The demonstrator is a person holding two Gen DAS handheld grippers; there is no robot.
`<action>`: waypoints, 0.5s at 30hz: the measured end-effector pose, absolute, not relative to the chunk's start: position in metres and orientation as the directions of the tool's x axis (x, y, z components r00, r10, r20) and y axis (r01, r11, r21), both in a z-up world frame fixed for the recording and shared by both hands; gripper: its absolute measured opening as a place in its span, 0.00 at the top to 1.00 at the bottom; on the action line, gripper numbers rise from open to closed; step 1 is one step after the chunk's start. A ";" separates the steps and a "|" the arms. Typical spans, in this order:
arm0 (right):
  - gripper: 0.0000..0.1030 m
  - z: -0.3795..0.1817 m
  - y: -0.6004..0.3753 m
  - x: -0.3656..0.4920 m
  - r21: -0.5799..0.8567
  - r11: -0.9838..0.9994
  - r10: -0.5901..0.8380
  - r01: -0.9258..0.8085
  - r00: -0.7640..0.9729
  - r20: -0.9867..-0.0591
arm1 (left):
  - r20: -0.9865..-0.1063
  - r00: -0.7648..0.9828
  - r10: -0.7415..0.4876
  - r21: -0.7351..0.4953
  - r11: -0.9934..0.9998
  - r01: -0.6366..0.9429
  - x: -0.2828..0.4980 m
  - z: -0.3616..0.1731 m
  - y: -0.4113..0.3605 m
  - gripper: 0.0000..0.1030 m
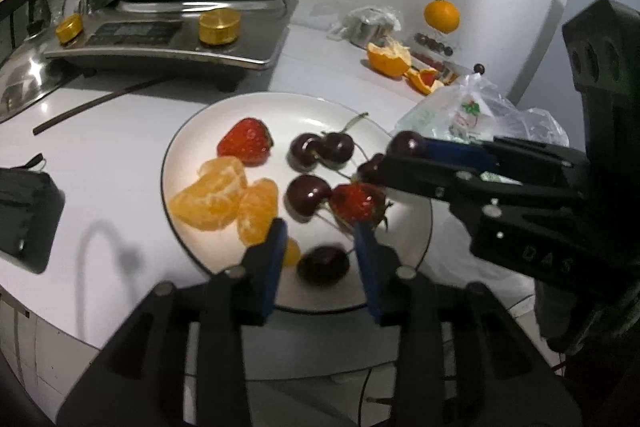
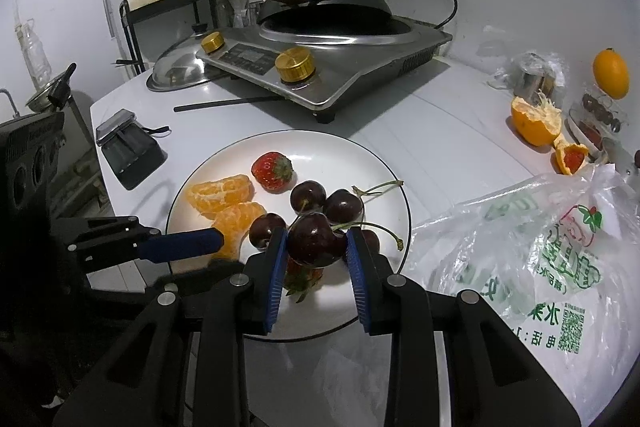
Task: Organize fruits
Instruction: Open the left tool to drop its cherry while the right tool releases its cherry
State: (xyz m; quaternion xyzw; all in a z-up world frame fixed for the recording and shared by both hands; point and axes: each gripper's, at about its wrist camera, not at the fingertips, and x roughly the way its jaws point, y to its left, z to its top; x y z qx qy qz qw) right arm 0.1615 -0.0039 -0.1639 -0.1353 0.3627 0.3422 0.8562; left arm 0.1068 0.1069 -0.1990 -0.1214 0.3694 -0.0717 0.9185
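I am holding a dark red glossy cherry (image 2: 312, 241) pinched between the blue ribbed pads of my right gripper (image 2: 316, 247), its thin green stem (image 2: 374, 227) arcing off toward 3 o'clock. I am keeping that cherry just above the round white ceramic plate (image 2: 384, 183), over a red strawberry (image 2: 300, 277) that is lying near the plate's 6 o'clock rim.

My left gripper (image 1: 320, 233) is standing open with its blue pads apart. Another dark cherry (image 1: 323, 264) is lying blurred on the plate between and just below them, with neither pad pressing on it.

On the plate, peeled orange mandarin segments (image 1: 224, 199) are sitting at 9 o'clock, a second red strawberry (image 1: 246, 142) at 11 o'clock, and a cluster of dark cherries (image 1: 320, 149) near the middle.

The plate is resting on the white bench (image 1: 100, 131). A crinkled clear plastic bag with green print (image 2: 532, 259) is lying at the plate's 3 o'clock, and a steel induction cooker with gold knobs (image 2: 320, 63) is standing at 12 o'clock.
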 end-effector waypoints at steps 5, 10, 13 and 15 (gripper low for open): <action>0.69 -0.165 -0.002 0.167 0.018 0.730 0.487 -0.683 0.501 -0.715 | -0.647 0.735 -0.203 -0.272 0.962 0.026 0.106 -0.193 0.110 0.51; 0.69 -0.166 0.002 0.172 0.025 0.727 0.491 -0.686 0.494 -0.718 | -0.646 0.743 -0.173 -0.262 0.965 -0.003 0.106 -0.191 0.117 0.51; 0.69 -0.168 0.004 0.176 0.032 0.729 0.490 -0.684 0.489 -0.722 | -0.649 0.744 -0.157 -0.252 0.967 -0.016 0.107 -0.190 0.118 0.50; 0.62 -0.168 0.004 0.177 0.038 0.731 0.491 -0.681 0.488 -0.722 | -0.652 0.743 -0.149 -0.244 0.970 -0.020 0.108 -0.191 0.118 0.50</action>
